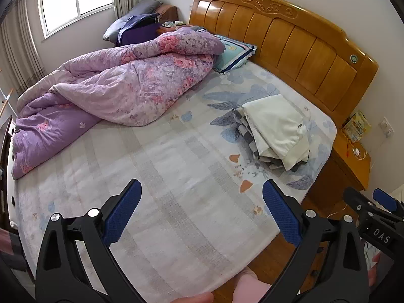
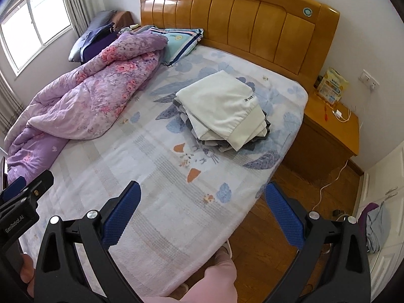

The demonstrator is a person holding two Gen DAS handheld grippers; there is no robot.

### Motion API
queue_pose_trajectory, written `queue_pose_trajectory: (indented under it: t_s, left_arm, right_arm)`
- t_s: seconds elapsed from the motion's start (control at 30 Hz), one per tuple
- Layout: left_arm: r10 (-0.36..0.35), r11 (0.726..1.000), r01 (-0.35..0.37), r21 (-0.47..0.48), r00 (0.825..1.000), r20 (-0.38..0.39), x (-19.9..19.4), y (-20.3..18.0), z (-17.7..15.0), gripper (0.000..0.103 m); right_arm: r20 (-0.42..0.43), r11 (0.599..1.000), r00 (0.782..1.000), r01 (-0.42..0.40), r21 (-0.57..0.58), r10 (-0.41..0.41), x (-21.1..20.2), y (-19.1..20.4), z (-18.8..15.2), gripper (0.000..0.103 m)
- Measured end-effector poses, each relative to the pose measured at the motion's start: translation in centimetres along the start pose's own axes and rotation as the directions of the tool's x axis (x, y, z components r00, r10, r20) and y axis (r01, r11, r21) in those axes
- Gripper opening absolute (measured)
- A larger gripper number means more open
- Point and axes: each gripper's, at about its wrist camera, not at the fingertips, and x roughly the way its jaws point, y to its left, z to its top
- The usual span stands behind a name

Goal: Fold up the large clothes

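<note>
Bedroom, wooden headboard (image 2: 227, 22) far, floral bed sheet (image 1: 156, 202) filling most of both views. Purple quilt (image 1: 106, 93) bunched on the far-left half, striped pillow (image 2: 180, 40) at its far end, nightstand (image 2: 330, 131) off the right side.

Task's thing: pile of clothes (image 2: 224, 111) sits on the right half of the bed, near the headboard end, close to the right edge. White garment (image 1: 277, 123) on top, already folded flat; grey checked pieces under it poke out the near side, less tidy. Can't tell how many pieces in there.

Left gripper (image 1: 202, 209) spread wide, nothing between the pads, hovering over the near edge of the bed. Right gripper (image 2: 203, 210) same, spread and empty, over the near-right corner. Both well apart from the pile.

Step in hand, my read: reach in and pull one garment out to the bare sheet in the near-middle. To do it well I'd bring both grippers to the near side of the pile, pinch one layer only at two separated spots on an edge, and lift low so the rest doesn't drag along. Keep clear of the quilt; open sheet to its right is the place to spread.
</note>
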Motion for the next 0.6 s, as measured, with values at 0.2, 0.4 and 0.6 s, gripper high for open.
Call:
queue_pose_trajectory:
  t_s: [0.2,0.4,0.6]
  left_arm:
    - [-0.009,1.0,0.009,-0.009,1.0,0.005,-0.16,-0.05,0.23,0.097]
    - [-0.006,1.0,0.006,0.0,1.0,-0.003,-0.33,-0.29,0.26,0.097]
    - [-0.01,1.0,0.01,-0.008,1.0,-0.004,-0.25,-0.25,0.47,0.097]
  right_arm:
    - [-0.006,1.0,1.0,0.001,-0.007,-0.001,0.08,0.08,0.01,0.095]
    - [-0.017,1.0,1.0,0.002,-0.019,-0.003,0.31,0.26,0.01,0.095]
    - [-0.009,1.0,1.0,0.0,-0.02,0.0,0.31,0.36,-0.08,0.095]
